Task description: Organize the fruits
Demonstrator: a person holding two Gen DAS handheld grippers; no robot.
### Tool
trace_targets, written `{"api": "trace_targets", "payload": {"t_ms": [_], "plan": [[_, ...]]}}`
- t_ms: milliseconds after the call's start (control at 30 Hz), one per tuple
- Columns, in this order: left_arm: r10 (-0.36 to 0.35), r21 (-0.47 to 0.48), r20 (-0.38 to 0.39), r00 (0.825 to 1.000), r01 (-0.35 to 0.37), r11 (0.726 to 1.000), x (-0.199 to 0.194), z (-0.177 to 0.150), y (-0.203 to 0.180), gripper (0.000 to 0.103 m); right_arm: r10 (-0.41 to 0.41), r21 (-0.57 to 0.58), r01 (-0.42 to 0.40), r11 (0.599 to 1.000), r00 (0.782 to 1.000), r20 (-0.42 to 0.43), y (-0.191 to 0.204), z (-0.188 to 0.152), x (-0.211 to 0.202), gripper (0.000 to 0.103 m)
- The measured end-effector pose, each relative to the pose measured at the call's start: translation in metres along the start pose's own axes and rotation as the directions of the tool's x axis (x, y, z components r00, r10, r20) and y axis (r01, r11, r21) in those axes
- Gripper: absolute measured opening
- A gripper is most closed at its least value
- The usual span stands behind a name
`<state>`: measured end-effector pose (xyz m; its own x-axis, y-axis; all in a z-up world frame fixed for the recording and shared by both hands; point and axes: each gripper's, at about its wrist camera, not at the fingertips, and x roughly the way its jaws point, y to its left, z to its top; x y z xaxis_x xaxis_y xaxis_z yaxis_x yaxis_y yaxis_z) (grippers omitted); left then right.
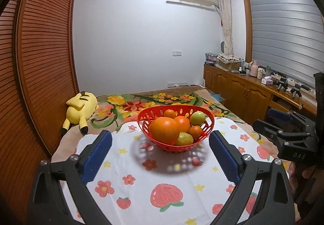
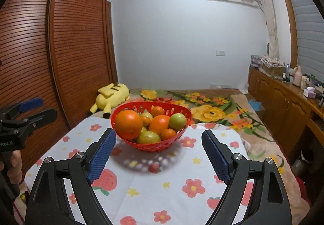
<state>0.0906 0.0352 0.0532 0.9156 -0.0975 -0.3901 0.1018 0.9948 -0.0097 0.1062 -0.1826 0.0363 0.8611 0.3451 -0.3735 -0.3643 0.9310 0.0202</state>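
With oranges, tangerines and green fruit all piled in the red basket (image 1: 175, 145) at frame centre, the task looks finished, and the left gripper (image 1: 160, 155) and right gripper (image 2: 159, 151) both gape wide, holding nothing.

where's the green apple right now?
In the red basket, on its right side in both wrist views: the green apple sits against the rim, beside an orange and above a small tangerine; it also shows at.
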Motion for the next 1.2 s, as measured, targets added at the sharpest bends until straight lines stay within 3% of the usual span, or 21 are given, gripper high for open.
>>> {"api": "trace_targets", "payload": {"t_ms": [600,1200], "plan": [[0.006,-0.029,0.016,1.0,-0.005,1.0,-0.024,-0.011,0.003,0.098,-0.033,0.001,0.033,0.999,0.999,0.029,0.002,-0.01,-0.019,0.089],[0.012,-0.026,0.01,1.0,-0.012,1.0,-0.023,-0.012,0.001,0.098,-0.036,0.002,0.036,0.999,0.999,0.032,0.002,-0.01,-0.02,0.089]]}}
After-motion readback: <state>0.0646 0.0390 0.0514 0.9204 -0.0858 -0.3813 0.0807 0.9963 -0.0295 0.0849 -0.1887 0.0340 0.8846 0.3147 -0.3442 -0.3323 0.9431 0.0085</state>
